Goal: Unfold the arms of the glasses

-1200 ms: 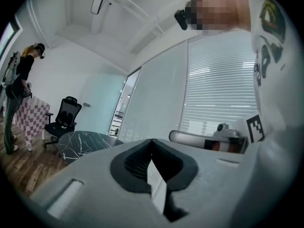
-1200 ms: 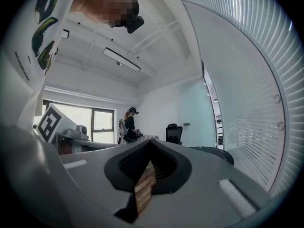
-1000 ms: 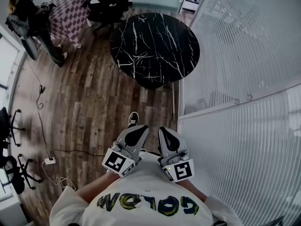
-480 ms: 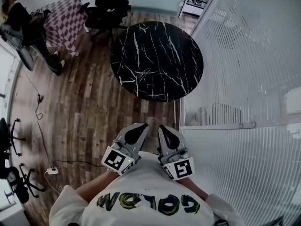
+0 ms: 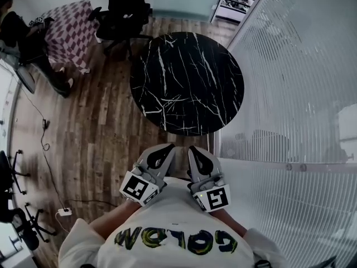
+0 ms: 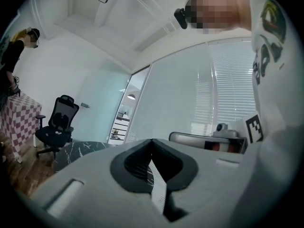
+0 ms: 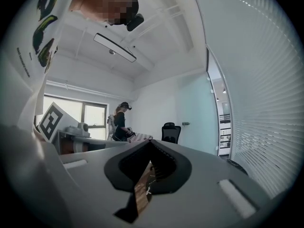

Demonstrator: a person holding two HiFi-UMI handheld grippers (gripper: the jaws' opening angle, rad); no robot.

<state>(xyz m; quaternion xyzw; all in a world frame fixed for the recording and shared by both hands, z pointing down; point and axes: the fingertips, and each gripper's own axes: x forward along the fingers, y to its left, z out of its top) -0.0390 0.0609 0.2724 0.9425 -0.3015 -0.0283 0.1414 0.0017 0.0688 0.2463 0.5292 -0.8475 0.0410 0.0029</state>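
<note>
No glasses show in any view. A round black marble table (image 5: 187,82) stands ahead on the wood floor, and its top looks bare. My left gripper (image 5: 167,148) and right gripper (image 5: 193,149) are held side by side close to the person's chest and point level toward the table. Both are shut with nothing between the jaws. In the left gripper view the left gripper (image 6: 152,140) has its jaws meeting at the tip. The right gripper (image 7: 151,141) shows the same in its own view. Both stay well short of the table.
A glass wall with blinds (image 5: 290,94) runs along the right. A black office chair (image 5: 125,10) and a checkered-cloth table (image 5: 70,29) stand beyond the marble table, with a person (image 5: 17,21) at far left. A cable and power strip (image 5: 64,211) lie on the floor.
The marble table has drawn nearer and lower in the head view as the person walks toward it. Both grippers keep the same pose before the chest, still shut.
</note>
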